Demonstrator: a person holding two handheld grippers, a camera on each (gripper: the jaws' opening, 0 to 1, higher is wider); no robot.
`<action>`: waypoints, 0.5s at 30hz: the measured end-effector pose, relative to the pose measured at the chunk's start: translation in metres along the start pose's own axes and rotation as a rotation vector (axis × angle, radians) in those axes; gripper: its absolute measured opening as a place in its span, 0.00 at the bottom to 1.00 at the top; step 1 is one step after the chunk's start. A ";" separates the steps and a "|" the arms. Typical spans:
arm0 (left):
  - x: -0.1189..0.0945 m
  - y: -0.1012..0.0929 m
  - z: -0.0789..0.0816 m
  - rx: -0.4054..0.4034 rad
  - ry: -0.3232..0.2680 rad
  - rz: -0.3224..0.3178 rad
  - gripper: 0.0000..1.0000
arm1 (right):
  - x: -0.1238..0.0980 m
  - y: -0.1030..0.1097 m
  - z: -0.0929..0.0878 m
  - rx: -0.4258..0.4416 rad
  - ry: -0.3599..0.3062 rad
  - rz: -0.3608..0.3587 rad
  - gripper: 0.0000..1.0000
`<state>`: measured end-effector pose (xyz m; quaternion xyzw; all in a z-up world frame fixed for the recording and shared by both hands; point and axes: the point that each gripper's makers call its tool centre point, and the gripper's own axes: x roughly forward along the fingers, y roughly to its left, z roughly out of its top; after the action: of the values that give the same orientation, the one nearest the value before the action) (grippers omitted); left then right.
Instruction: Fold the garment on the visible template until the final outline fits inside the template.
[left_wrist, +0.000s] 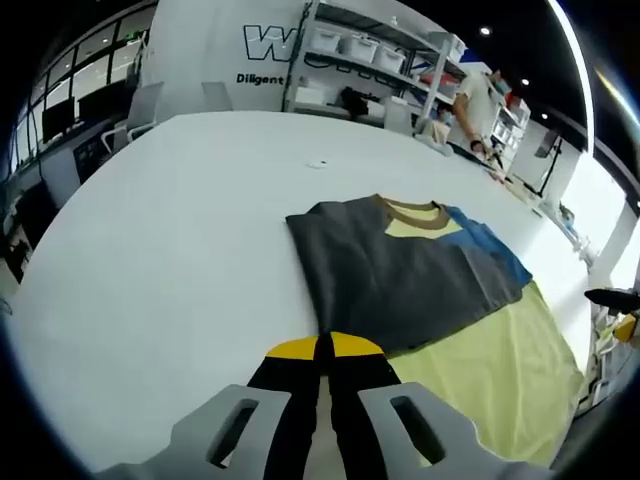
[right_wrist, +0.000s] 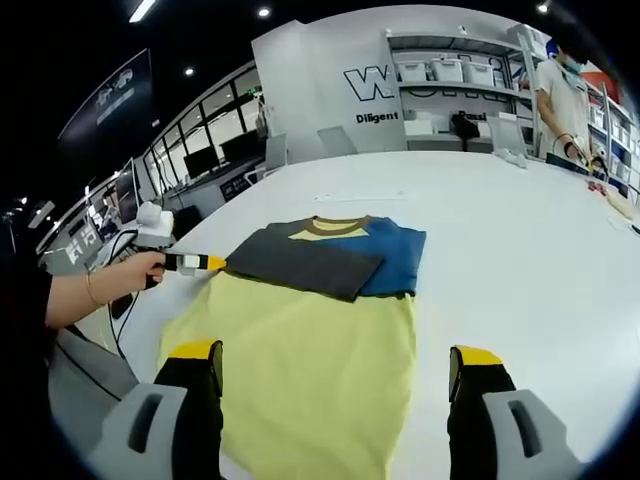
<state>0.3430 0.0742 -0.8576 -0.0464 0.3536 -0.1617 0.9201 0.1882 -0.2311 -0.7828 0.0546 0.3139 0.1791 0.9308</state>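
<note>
Currently catalogued: 1 garment, 2 grippers, 1 table.

Garment: T-shirt (right_wrist: 320, 300) in yellow, grey and blue with a brown collar, lying flat on the white table (right_wrist: 520, 250), near the middle of its near half.

Fold state: grey panel (left_wrist: 400, 275) laid over the upper body; blue sleeve (right_wrist: 395, 255) showing beside it; yellow lower body (right_wrist: 300, 370) spread open toward the right gripper view's camera.

Template: no separate outline can be told apart from the cloth in either view.

Left gripper: (left_wrist: 325, 350) jaws pressed together at the yellow tips, right at the grey panel's near corner; whether cloth is caught between them cannot be told. In the right gripper view the same tool (right_wrist: 205, 263) sits at the grey panel's corner, held by a hand (right_wrist: 140, 270).

Right gripper: (right_wrist: 335, 375) jaws spread wide, hovering above the yellow lower body, holding nothing.

Handling, judged: light, soft, limp cloth; it will sag and drag rather than keep shape, and may slide on the smooth table.

Grip point, judged: pinch at hem corners or a folded edge, taking all layers together, so lower layers do not trail.

Progress, judged: partly folded; the long yellow portion is not yet folded up.

Background: shelves with bins (left_wrist: 390, 50) and a person (right_wrist: 560, 90) beyond the table's far edge.
</note>
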 end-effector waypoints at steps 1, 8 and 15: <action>-0.002 0.004 0.002 0.004 -0.002 0.003 0.00 | 0.001 0.001 0.000 0.001 0.001 0.005 0.92; -0.011 0.027 0.006 0.006 -0.005 0.039 0.00 | 0.005 0.008 0.000 0.000 0.003 0.017 0.92; -0.016 0.045 0.008 -0.005 -0.004 0.068 0.00 | 0.007 0.011 -0.002 -0.001 0.011 0.025 0.92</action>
<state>0.3487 0.1222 -0.8505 -0.0369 0.3534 -0.1295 0.9257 0.1890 -0.2179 -0.7860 0.0570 0.3183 0.1912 0.9267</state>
